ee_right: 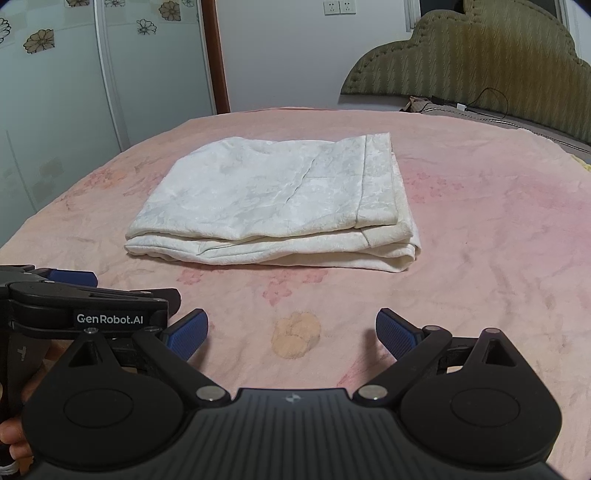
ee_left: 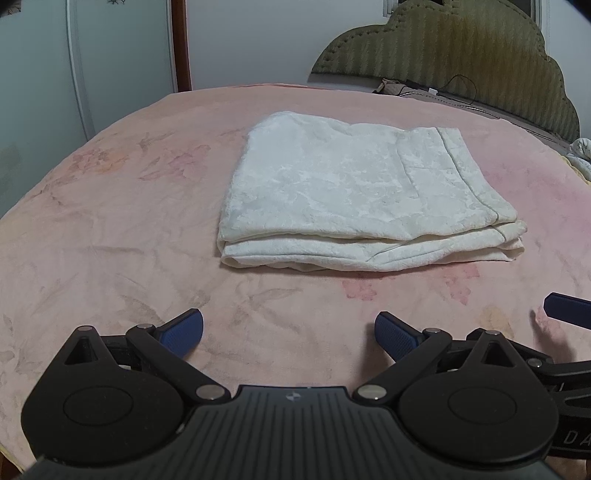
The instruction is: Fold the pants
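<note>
**Folded pants on the bed, both grippers released**

The white pants (ee_left: 354, 192) lie folded in a flat, layered stack on the pink blanket (ee_left: 110, 240), toward the far middle of the bed. Both grippers sit near the bed's close edge, well apart from the stack and holding nothing. The left gripper (ee_left: 289, 336) has its blue pads spread wide; the right gripper (ee_right: 291, 334) is spread the same way.

Only the right view shows the left gripper's side, just beside it at the lower left, with a "GenRobot.AI" label (ee_right: 109, 318) and part of a hand (ee_right: 13, 435) beneath. It also shows wall sockets (ee_right: 339, 6) and flower decals on the wardrobe (ee_right: 55, 74). The left view catches one blue pad of the right gripper at its right margin.

Bare blanket surrounds the stack on every side. The headboard (ee_left: 461, 51) and a cable (ee_left: 461, 85) lie beyond it at the far right.
</note>
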`<state>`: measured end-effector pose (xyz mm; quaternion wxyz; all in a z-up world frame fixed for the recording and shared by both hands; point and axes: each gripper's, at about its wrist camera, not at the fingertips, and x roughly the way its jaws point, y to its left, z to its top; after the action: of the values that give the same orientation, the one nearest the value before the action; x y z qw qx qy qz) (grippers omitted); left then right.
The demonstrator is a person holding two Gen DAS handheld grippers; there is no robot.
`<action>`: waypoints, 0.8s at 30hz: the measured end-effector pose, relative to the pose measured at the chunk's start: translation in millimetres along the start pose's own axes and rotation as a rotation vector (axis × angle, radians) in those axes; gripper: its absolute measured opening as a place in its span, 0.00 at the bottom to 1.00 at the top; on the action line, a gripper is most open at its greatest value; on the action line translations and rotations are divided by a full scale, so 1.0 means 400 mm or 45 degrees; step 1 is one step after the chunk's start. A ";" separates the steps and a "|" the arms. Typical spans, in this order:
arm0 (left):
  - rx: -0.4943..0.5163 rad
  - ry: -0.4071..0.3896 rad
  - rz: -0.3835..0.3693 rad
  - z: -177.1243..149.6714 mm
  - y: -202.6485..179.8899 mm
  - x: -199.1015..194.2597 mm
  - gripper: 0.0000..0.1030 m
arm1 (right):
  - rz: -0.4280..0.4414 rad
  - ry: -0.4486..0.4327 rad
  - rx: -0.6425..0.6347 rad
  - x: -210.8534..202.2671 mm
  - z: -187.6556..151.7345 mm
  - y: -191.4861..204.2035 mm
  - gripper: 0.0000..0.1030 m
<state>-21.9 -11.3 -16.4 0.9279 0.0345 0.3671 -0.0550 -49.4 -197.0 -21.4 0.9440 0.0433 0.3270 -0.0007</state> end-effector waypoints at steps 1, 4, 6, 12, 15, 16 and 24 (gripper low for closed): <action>0.000 -0.002 -0.001 0.000 0.001 -0.001 0.98 | 0.000 -0.001 -0.002 -0.001 0.000 -0.001 0.95; 0.002 -0.004 -0.001 -0.001 0.001 -0.003 0.98 | 0.003 -0.003 -0.005 -0.003 0.000 -0.003 0.95; 0.000 -0.007 -0.002 -0.001 0.002 -0.005 0.98 | 0.002 -0.006 -0.002 -0.003 0.000 -0.005 0.95; -0.004 -0.007 -0.001 0.000 0.004 -0.006 0.98 | 0.001 -0.010 -0.002 -0.006 0.001 -0.006 0.96; -0.006 0.006 -0.004 0.001 0.004 -0.002 0.98 | 0.001 -0.009 -0.006 -0.006 0.001 -0.004 0.96; -0.007 0.008 -0.003 0.001 0.004 -0.001 0.98 | 0.002 -0.008 -0.006 -0.006 0.001 -0.005 0.96; -0.005 0.010 -0.003 0.003 0.003 -0.001 0.98 | 0.001 -0.007 -0.005 -0.007 0.001 -0.006 0.95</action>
<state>-21.1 -10.1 -15.4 0.9264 0.0325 0.3710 -0.0553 -51.3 -199.6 -19.6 0.9450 0.0415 0.3245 0.0000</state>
